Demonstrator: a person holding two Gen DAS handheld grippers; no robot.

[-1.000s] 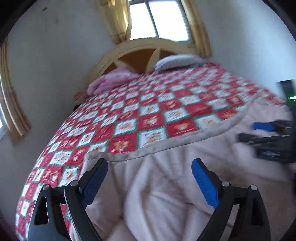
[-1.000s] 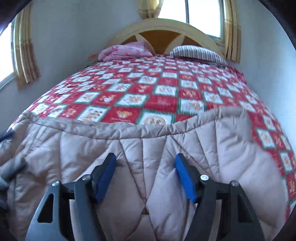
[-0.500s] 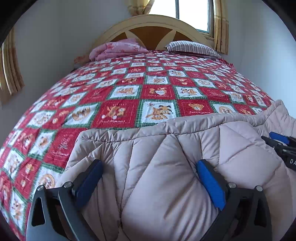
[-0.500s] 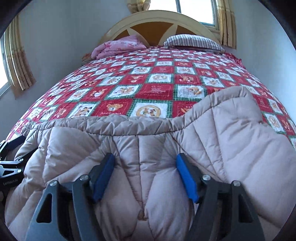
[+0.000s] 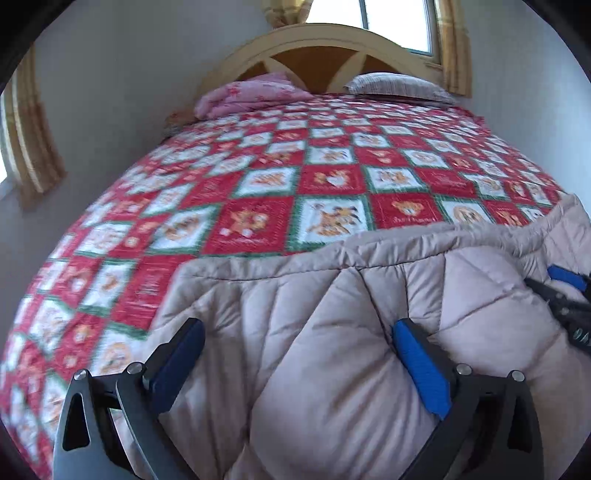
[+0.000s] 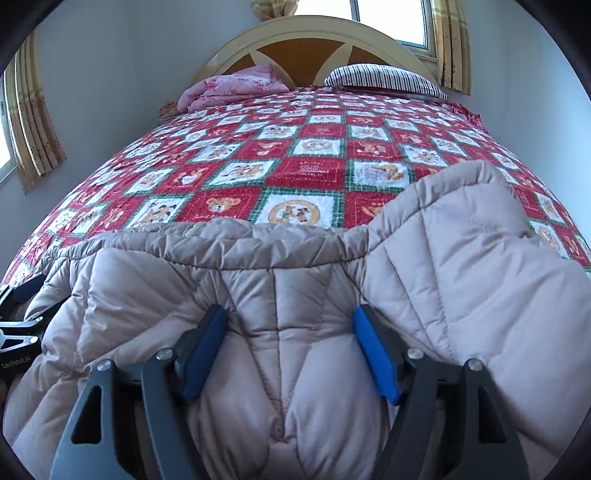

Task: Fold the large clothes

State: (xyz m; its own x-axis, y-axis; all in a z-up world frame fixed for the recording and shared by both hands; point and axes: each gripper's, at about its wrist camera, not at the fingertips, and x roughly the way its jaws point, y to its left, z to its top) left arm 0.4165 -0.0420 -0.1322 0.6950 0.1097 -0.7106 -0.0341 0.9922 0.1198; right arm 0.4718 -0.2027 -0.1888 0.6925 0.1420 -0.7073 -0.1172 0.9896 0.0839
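Two grippers are ours, one per hand, both low over the near end of the bed (image 5: pixel 258 177). We see no containers; the coat (image 6: pixel 288 354), a beige quilted one, lies spread across the foot of the bed on the red patchwork quilt (image 6: pixel 295 166).

Our left gripper (image 5: pixel 295 343) has its jaws spread wide, and puffy coat bulges up between the blue pads (image 5: pixel 421 373); whether the pads press it we cannot tell. Our right gripper (image 6: pixel 290 328) is likewise wide apart, with quilted fabric filling the gap and touching both pads (image 6: pixel 373 354). Each gripper shows at the edge of the other's view, the two resting side by side on the coat. To the right, one part of the coat stands raised in a hump (image 6: pixel 461 206).

Farther back are a pink blanket (image 6: pixel 232 86), a striped pillow (image 6: pixel 384 77), an arched headboard (image 6: pixel 303 40), a window (image 6: pixel 391 14) and yellow curtains (image 6: pixel 33 122).
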